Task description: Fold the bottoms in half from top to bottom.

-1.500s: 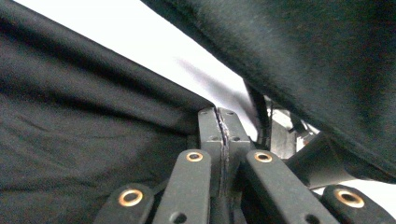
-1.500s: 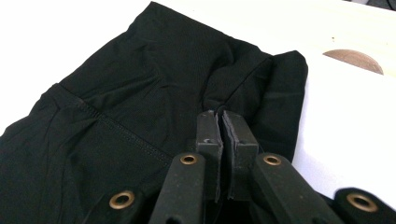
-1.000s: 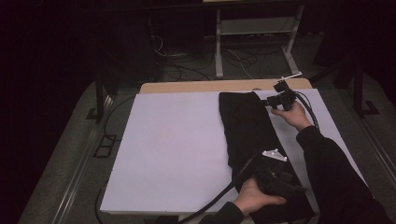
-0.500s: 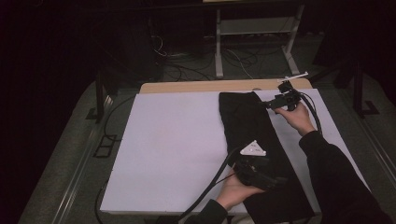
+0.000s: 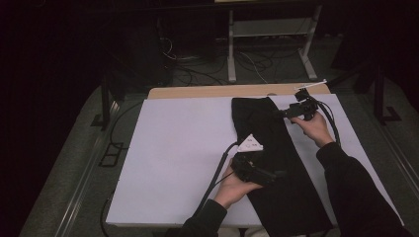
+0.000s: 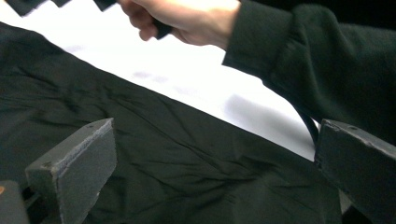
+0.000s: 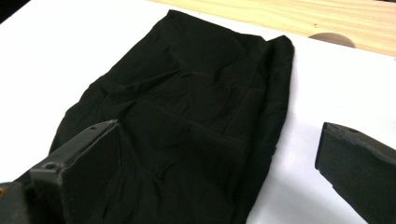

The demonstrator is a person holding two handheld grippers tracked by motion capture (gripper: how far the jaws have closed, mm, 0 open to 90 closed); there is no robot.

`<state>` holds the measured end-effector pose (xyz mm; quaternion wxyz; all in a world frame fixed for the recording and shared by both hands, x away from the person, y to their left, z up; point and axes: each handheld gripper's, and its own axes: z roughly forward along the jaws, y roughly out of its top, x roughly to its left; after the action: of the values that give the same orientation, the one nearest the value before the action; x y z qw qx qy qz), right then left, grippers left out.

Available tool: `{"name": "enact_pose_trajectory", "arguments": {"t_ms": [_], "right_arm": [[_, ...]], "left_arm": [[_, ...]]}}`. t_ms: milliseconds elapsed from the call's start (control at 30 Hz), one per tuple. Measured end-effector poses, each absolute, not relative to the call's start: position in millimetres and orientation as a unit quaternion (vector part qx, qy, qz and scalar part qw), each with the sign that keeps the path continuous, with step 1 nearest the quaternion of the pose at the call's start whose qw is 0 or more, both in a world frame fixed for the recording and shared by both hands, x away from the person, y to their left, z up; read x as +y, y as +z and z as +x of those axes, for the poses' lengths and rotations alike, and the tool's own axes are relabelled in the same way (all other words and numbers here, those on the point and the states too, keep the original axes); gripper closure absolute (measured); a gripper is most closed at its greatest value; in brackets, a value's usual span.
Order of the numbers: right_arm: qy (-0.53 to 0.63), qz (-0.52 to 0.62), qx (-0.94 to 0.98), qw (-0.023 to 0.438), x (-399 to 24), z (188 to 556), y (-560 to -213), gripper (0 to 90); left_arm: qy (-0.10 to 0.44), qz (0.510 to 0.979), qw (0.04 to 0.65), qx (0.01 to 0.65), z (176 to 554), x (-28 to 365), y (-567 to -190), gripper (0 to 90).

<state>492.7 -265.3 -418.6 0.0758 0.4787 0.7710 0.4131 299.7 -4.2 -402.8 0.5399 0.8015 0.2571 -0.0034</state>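
Over on the table's right side, both the left gripper (image 5: 276, 174) and right gripper (image 5: 282, 113), jaws just spread and pinching nothing, hover over the folded black garment (image 5: 276, 163), so looks like a fold's done and the next grab needs a fresh edge.

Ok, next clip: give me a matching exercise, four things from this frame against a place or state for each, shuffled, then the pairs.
Things:
1. black garment
2. left hand-held gripper
3. right hand-held gripper
4. white sheet

Places or states:
A. covers most of the tabletop, leaving a wooden strip at the far edge
B. jaws open, at the garment's far right edge
C. lies folded in a long strip on the sheet
D. jaws open, over the garment's middle

Pairs: 1-C, 2-D, 3-B, 4-A
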Motion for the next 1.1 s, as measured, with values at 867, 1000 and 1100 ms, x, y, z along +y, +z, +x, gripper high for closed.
{"name": "enact_pose_trajectory", "arguments": {"t_ms": [867,1000,1100], "right_arm": [[0.434,0.451,0.776,0.078,-260.7,476.1,-403.4,0.6],[0.436,0.445,0.778,0.079,-259.8,473.3,-401.4,0.6],[0.436,0.442,0.780,0.080,-259.2,471.0,-399.5,0.6]], "left_arm": [[0.029,0.791,0.540,0.287,336.9,28.0,-389.2,0.0],[0.039,0.791,0.536,0.291,345.1,32.8,-381.5,0.0],[0.039,0.799,0.525,0.291,352.6,36.0,-375.8,0.0]]}}
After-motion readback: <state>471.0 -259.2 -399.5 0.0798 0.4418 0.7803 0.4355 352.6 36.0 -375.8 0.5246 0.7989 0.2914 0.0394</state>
